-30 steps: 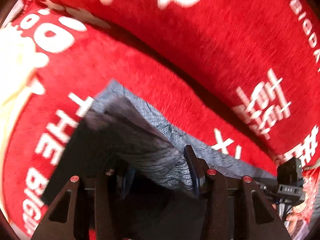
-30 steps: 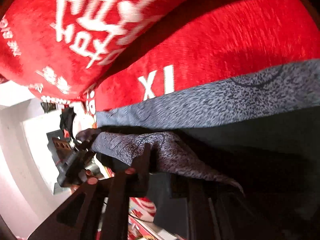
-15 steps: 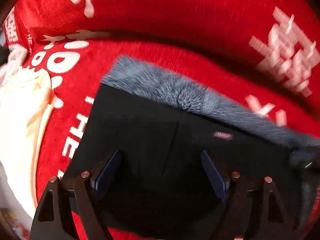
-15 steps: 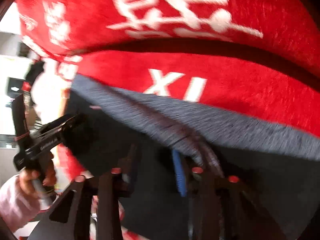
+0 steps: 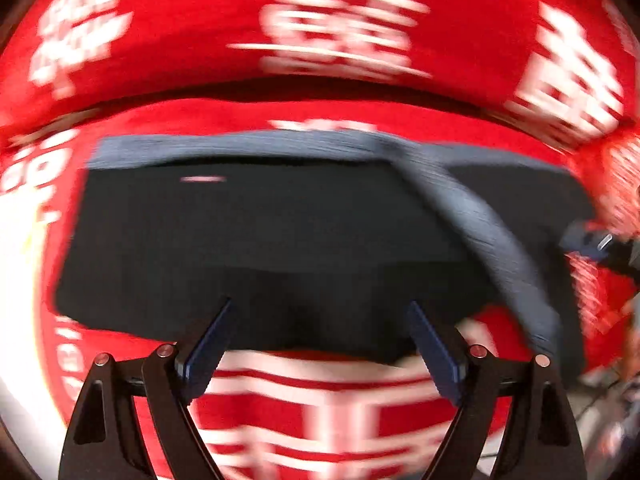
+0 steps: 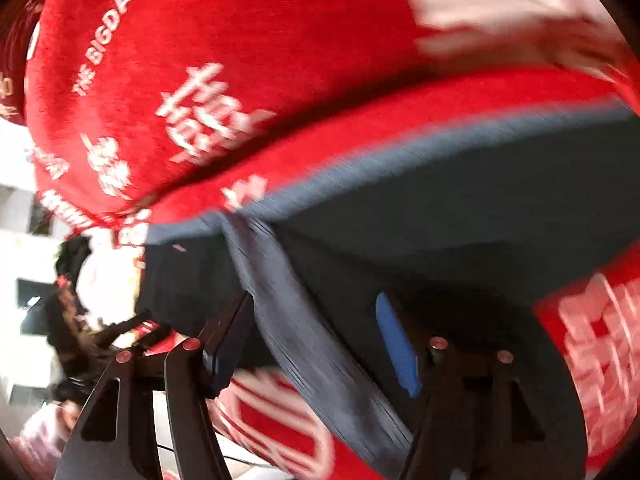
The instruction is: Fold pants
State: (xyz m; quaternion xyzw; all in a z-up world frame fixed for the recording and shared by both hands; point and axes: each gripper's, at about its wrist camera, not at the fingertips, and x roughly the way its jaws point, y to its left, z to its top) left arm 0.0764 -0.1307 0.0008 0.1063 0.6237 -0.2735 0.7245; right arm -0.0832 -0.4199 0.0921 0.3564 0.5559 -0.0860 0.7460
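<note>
The dark pants (image 5: 260,232) lie folded flat on a red blanket, with a grey heathered band (image 5: 240,144) along the far edge and a grey strip (image 5: 492,240) running diagonally across the right side. My left gripper (image 5: 320,320) is open and empty, just short of the pants' near edge. In the right wrist view the pants (image 6: 460,216) lie ahead and the grey strip (image 6: 296,312) runs down between the fingers. My right gripper (image 6: 316,320) is open; the strip lies loose between its jaws. Both views are motion-blurred.
The red blanket (image 5: 328,20) with white lettering covers the surface and rises in a fold behind the pants. A pale cloth (image 5: 16,248) sits at the left edge. The other gripper (image 5: 600,244) shows at the right. A person's hand and handle (image 6: 64,360) show at lower left.
Both grippers let go of the grey fabric and opened. The pants dropped flat onto the blanket. Both grippers pulled back toward the near edge.
</note>
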